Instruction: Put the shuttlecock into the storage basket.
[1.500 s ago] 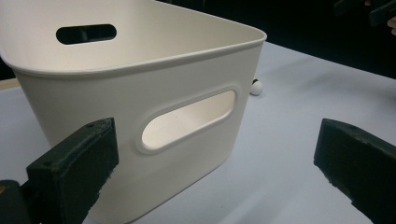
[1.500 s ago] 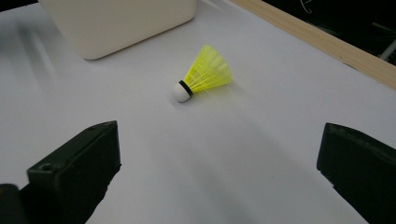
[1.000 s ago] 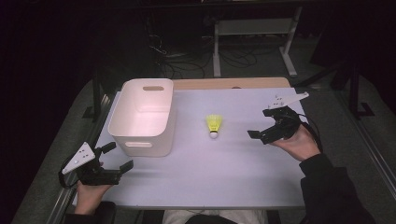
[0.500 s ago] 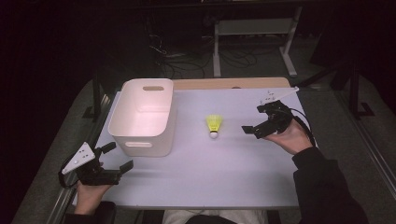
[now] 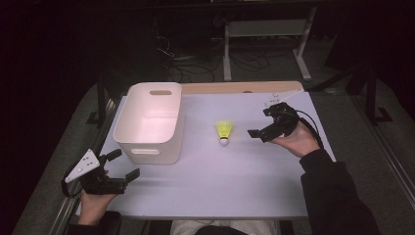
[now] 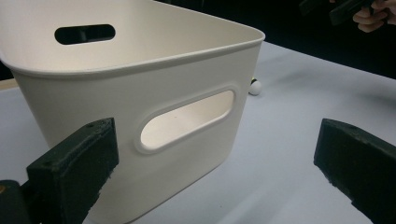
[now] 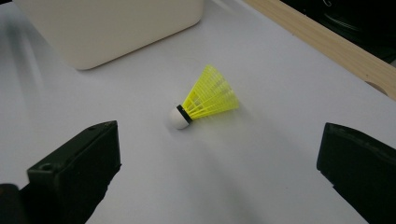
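Observation:
A yellow shuttlecock (image 5: 223,131) with a white cork tip lies on its side in the middle of the pale table (image 5: 210,186); it also lies ahead of my right jaws (image 7: 205,98). My right gripper (image 5: 261,123) hovers just right of it, open, jaws wide apart with nothing between them. A white plastic bin (image 5: 150,122) with handle slots stands left of the shuttlecock. My left gripper (image 5: 124,165) is open near the front left corner, facing the bin's near wall (image 6: 154,121). The cork tip (image 6: 255,87) peeks out past the bin's corner.
A wooden strip (image 5: 235,88) runs along the table's far edge. Metal stand legs (image 5: 264,34) and cables lie on the dark floor beyond. Dark rails flank the table on both sides.
My right gripper has moved left and slightly toward the shuttlecock, closing the gap to it. The left gripper, the bin and the shuttlecock have stayed put.

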The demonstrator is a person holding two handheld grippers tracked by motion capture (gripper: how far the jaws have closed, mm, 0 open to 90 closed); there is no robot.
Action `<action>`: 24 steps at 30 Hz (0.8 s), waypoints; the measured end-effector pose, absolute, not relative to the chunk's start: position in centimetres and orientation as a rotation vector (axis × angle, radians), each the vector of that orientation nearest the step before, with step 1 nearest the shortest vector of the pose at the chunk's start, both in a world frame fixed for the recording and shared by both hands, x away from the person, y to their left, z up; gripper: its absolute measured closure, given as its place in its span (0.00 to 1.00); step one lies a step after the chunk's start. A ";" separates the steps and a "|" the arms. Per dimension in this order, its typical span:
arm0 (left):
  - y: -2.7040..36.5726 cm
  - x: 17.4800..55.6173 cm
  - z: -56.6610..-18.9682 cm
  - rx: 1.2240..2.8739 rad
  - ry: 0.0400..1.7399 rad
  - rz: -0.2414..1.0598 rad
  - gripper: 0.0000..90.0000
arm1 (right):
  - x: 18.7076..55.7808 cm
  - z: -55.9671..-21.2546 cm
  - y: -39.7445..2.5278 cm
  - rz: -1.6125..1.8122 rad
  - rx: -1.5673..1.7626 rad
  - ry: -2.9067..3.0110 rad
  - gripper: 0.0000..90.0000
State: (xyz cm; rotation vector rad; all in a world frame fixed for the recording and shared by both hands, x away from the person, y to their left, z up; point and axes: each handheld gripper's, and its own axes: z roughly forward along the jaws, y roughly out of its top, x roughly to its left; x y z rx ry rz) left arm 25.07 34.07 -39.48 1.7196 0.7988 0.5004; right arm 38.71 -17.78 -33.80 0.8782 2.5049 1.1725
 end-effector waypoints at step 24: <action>34.0 25.1 -39.5 1.724 0.795 0.496 0.00 | 40.8 -34.0 -16.7 1.166 0.887 2.533 0.00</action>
